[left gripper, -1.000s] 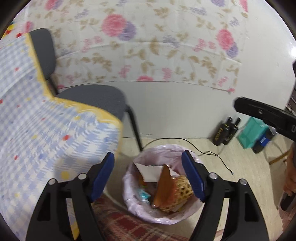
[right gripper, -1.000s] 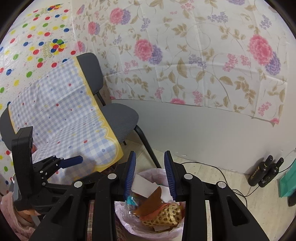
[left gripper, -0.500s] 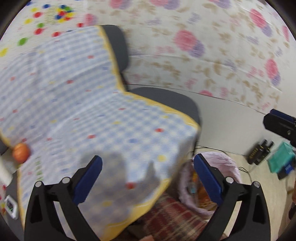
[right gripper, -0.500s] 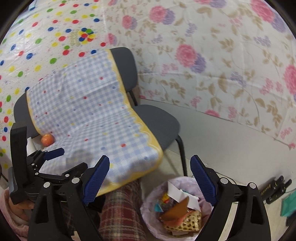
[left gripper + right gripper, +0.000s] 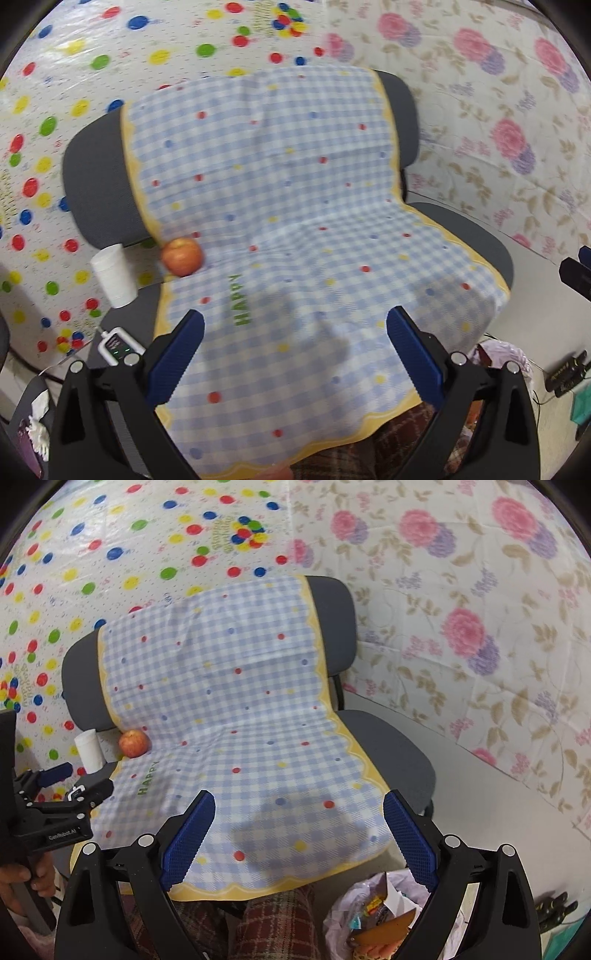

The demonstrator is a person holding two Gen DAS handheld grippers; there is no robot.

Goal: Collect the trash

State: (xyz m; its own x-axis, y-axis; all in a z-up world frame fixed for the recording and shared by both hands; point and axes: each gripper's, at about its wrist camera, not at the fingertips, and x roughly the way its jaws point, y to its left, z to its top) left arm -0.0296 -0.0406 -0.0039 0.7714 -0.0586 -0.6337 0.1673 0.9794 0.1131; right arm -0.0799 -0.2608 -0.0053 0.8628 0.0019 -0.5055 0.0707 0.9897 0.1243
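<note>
My left gripper (image 5: pixel 295 354) is open and empty above the front of a blue checked cloth (image 5: pixel 295 221) draped over grey chairs. My right gripper (image 5: pixel 299 834) is also open and empty over the same cloth (image 5: pixel 240 720). A pink-lined trash bin (image 5: pixel 373 919) with wrappers and paper stands on the floor at the lower right; its rim also shows in the left wrist view (image 5: pixel 498 354). The left gripper (image 5: pixel 62 786) shows at the left edge of the right wrist view.
An apple (image 5: pixel 181 256) and a white paper cup (image 5: pixel 112 277) sit at the cloth's left edge, also in the right wrist view, apple (image 5: pixel 133 743), cup (image 5: pixel 89 751). A white device (image 5: pixel 118 347) lies near the left finger. Dark bottles (image 5: pixel 565 373) stand by the wall.
Both grippers swung up and left from over the trash bin to the cloth-covered chairs. The right gripper opened wide. The apple and cup came into view.
</note>
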